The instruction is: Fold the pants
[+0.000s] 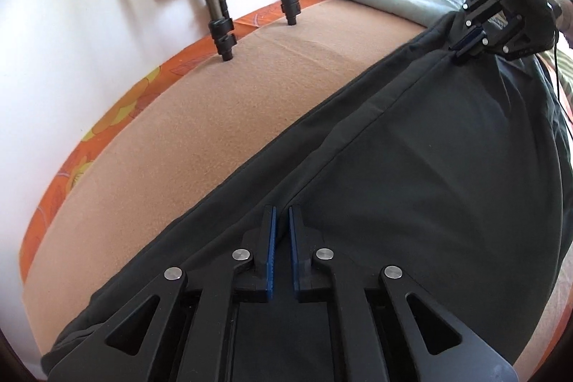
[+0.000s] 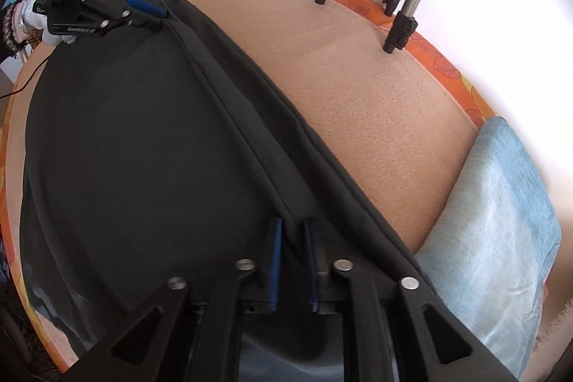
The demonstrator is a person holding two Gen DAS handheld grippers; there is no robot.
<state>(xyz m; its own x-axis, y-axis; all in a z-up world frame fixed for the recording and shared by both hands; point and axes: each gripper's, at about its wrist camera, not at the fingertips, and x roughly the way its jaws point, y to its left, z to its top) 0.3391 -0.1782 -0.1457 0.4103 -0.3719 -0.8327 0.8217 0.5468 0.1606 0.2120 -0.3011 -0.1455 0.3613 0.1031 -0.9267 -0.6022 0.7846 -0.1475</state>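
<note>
Pants [image 1: 412, 167] flat on blanket [image 1: 179, 138], left hand-held gripper [image 1: 281, 213] and right hand-held gripper [image 2: 292, 228] each pinching the seam edge

Pants [image 1: 412, 167] lie on the blanket [image 1: 215, 117], tripod legs [image 1: 224, 31] behind them.

The left tongs [image 1: 281, 208] point steeply down, blue pads drawn nearly together on a fold of dark cloth. The right tongs [image 2: 290, 221] tilt down likewise, pads closed on cloth. From the left wrist camera, the right tongs sit at two o'clock; from the right wrist camera, the left at ten.
</note>
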